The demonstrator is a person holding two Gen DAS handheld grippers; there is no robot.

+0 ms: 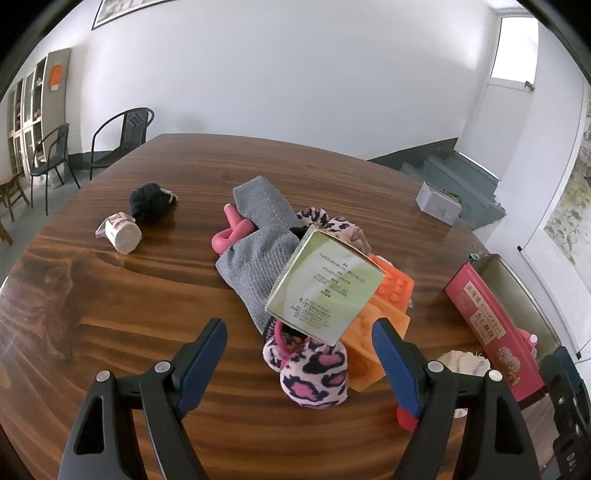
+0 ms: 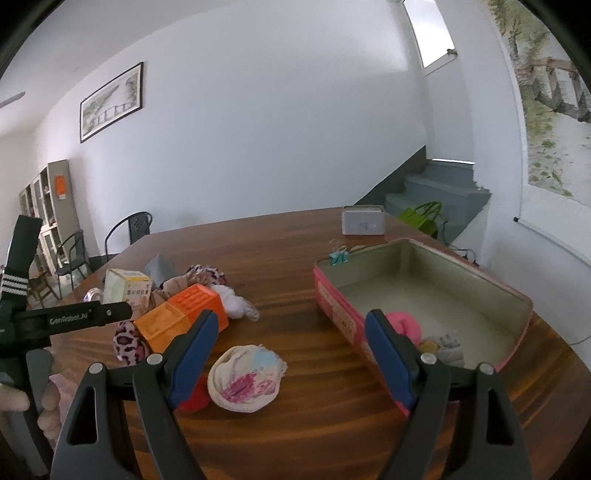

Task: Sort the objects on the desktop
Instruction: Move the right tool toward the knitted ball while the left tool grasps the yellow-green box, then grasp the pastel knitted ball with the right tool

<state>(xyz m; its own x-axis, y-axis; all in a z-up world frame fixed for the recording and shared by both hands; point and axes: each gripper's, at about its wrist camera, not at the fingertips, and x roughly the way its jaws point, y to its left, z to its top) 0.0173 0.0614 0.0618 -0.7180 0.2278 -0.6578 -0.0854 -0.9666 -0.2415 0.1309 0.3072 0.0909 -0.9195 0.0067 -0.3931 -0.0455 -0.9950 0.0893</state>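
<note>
The rolled white sock (image 2: 246,377) lies straight ahead between the right gripper (image 2: 288,354)'s wide-spread fingers, with the pink tin (image 2: 424,258) just right. The left gripper (image 1: 299,363), also wide and empty, faces the far-left pile.

We see a white-walled room (image 1: 295,74) with a dark wooden table (image 1: 110,295) at its centre. Two black metal chairs (image 1: 122,140) stand beside a pale glass-fronted cabinet (image 1: 26,110) on a grey floor. A framed landscape picture (image 2: 110,101) hangs on the wall. Grey steps (image 2: 436,188) rise beneath a bright high window (image 2: 428,33); a tree mural (image 2: 550,92) covers the adjoining wall.
</note>
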